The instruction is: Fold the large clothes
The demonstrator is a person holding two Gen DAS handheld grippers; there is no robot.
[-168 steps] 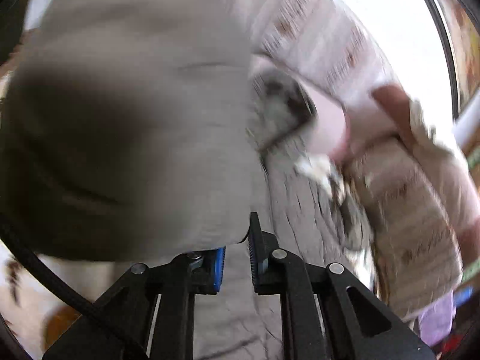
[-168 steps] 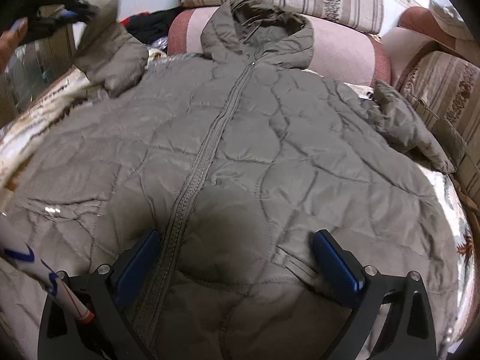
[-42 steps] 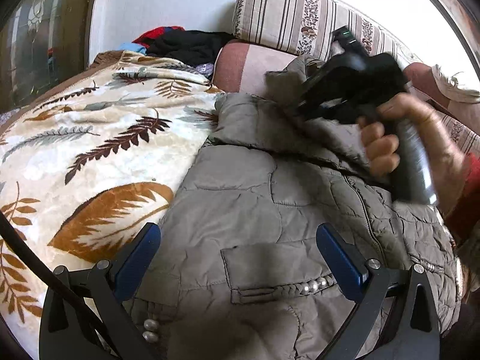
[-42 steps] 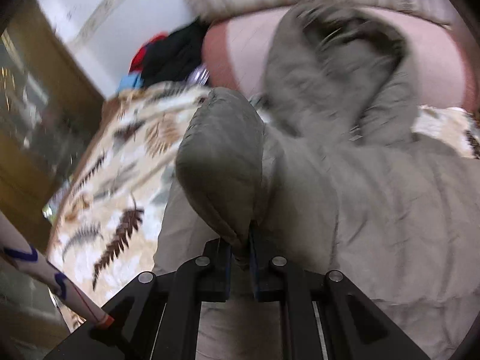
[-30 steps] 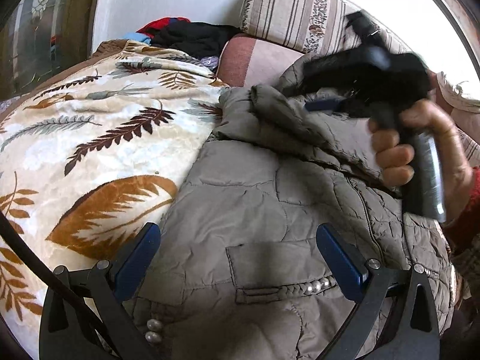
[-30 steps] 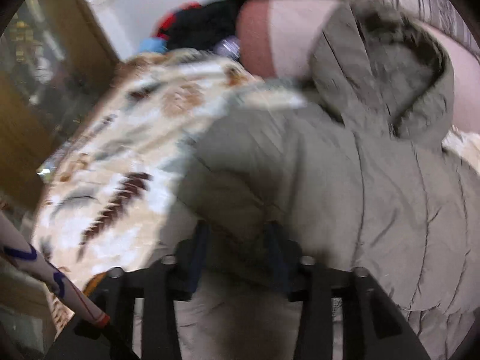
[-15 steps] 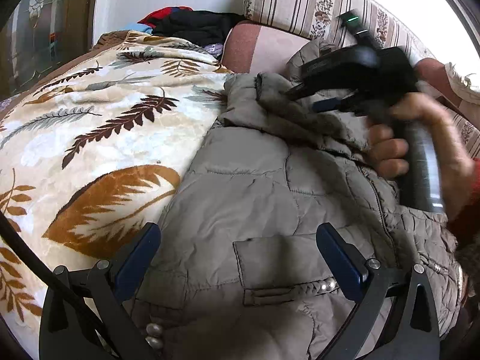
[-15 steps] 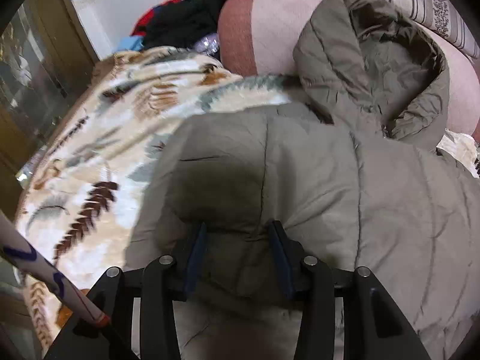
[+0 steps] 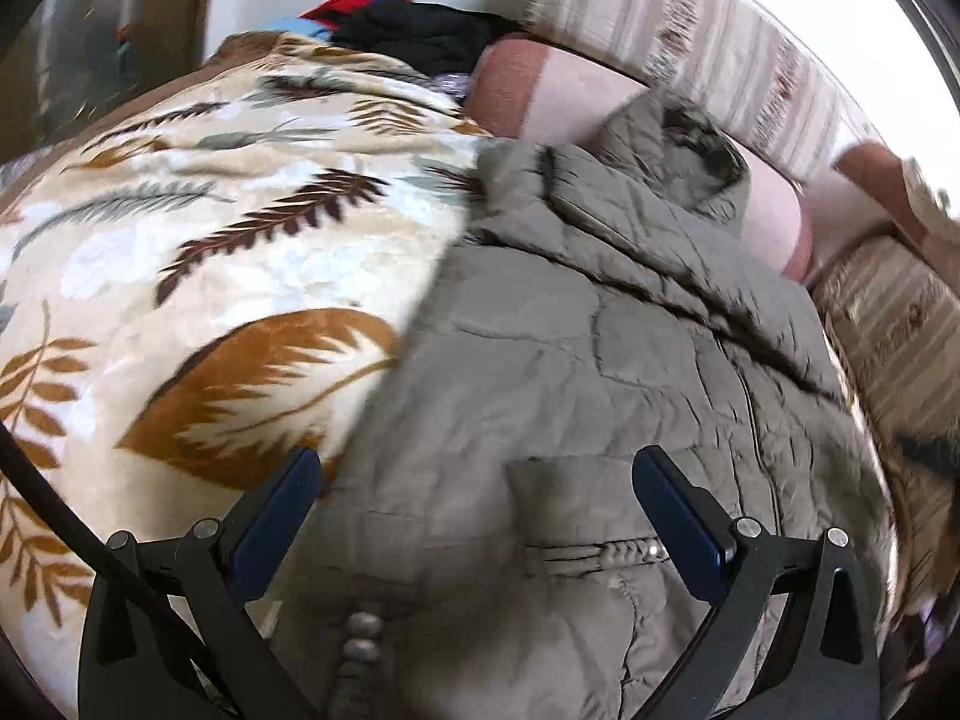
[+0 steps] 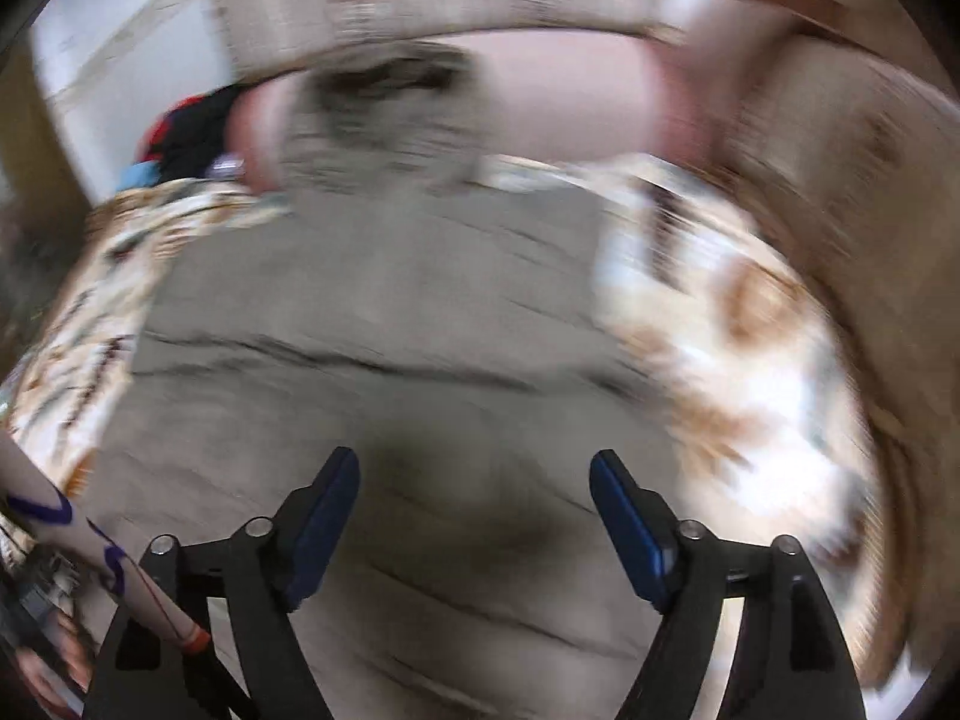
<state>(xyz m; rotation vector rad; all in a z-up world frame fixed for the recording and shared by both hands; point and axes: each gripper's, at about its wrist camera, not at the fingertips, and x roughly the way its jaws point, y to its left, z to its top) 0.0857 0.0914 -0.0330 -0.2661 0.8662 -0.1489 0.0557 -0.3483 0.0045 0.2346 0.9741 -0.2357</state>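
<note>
The quilted hooded coat lies on the leaf-patterned blanket, sleeve folded in. Left gripper stands wide; right gripper, jaws just opening, holds nothing. Next, I judge, comes the other sleeve.

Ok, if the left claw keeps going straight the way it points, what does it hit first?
Most likely the quilted coat: the left claw stands open over its pocket flap, nothing between the two. Depth is hard to judge here.

Leaf-patterned blanket over the sofa, olive quilted coat spread flat upon it
</note>
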